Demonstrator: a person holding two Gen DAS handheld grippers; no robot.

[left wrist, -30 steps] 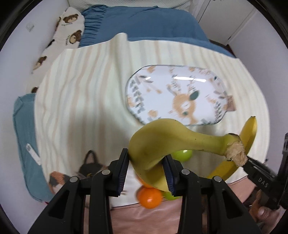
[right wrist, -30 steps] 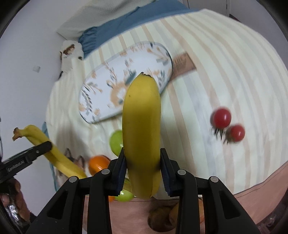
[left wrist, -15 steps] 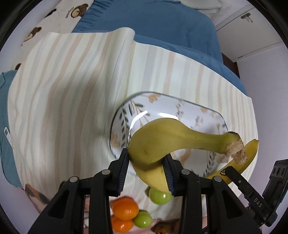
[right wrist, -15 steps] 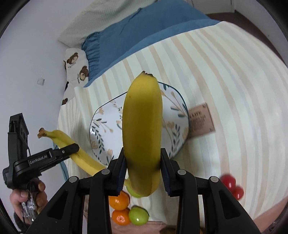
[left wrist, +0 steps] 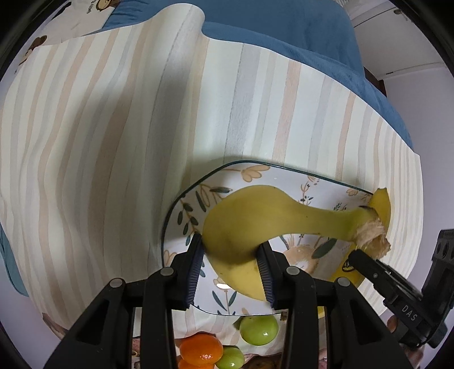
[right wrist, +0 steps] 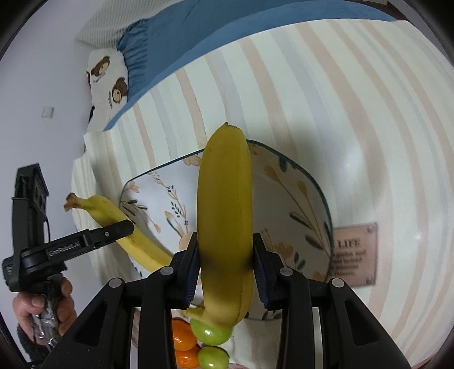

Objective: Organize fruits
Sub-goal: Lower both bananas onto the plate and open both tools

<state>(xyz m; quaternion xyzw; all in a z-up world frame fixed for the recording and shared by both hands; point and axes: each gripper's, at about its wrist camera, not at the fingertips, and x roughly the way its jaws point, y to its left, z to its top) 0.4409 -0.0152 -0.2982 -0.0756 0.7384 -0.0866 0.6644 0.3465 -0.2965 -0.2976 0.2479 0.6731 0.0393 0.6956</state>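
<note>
My left gripper (left wrist: 230, 271) is shut on a yellow banana (left wrist: 255, 224) with a frayed stem, held over the near left part of a floral plate (left wrist: 255, 176). My right gripper (right wrist: 225, 271) is shut on a second banana (right wrist: 224, 198), pointing lengthwise over the same plate (right wrist: 283, 193). Each view shows the other gripper at its edge: the left gripper (right wrist: 124, 227) with its banana (right wrist: 107, 211) in the right wrist view, the right gripper (left wrist: 366, 261) with its banana (left wrist: 381, 200) in the left wrist view.
Near the cloth's front edge lie a tangerine (left wrist: 201, 349) and green round fruits (left wrist: 258, 329), also below the plate in the right wrist view (right wrist: 210, 332). A brown label (right wrist: 354, 255) sits right of the plate. A striped cloth (left wrist: 113, 142) covers the bed; a blue blanket (left wrist: 283, 25) lies behind.
Both grippers have come forward and down over the plate with their bananas, so the plate looms much larger. The red tomatoes have dropped out of the right wrist view.
</note>
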